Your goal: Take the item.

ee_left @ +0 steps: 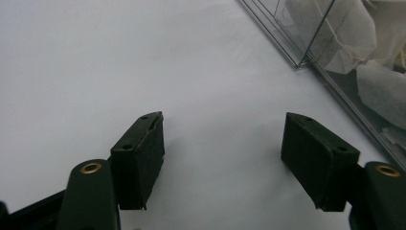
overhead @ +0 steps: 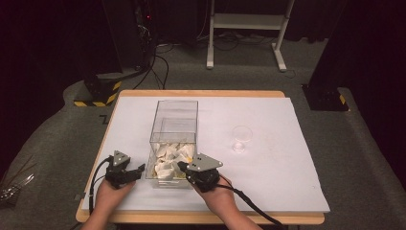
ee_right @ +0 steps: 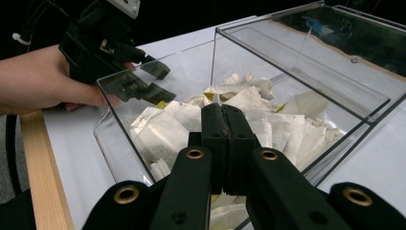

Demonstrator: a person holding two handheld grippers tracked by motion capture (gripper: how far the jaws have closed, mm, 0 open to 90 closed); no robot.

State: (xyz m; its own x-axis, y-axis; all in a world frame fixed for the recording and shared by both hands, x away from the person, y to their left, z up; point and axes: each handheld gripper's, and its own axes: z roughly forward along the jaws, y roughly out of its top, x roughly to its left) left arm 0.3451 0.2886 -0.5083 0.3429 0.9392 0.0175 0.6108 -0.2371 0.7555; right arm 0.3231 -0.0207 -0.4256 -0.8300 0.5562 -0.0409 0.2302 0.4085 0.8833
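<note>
- Tea bags point(ee_right: 167, 127), white paper sachets, lie heaped in the near end of a clear box point(overhead: 173, 112) that stands left of centre on the surface point(overhead: 268, 182), close to its near edge.
- Right tongs point(ee_right: 223, 117): we see the jaws pressed together over the heap, tips just above the sachets; whether a string or a corner of paper is caught between them we cannot tell.
- Left tongs point(ee_left: 222, 139): jaws spread, nothing between them, resting over bare surface just beside the box's left wall.
- Step in hand, as we judge it: picking one sachet out of the box with the right tongs.
- Next move, as we judge it: a slow lift straight up clear of the rim, checking that something comes up with the tongs and that it is a single bag.
- Small glass cup point(overhead: 242, 138): stands empty, well apart to the right of the box, a likely destination.
</note>
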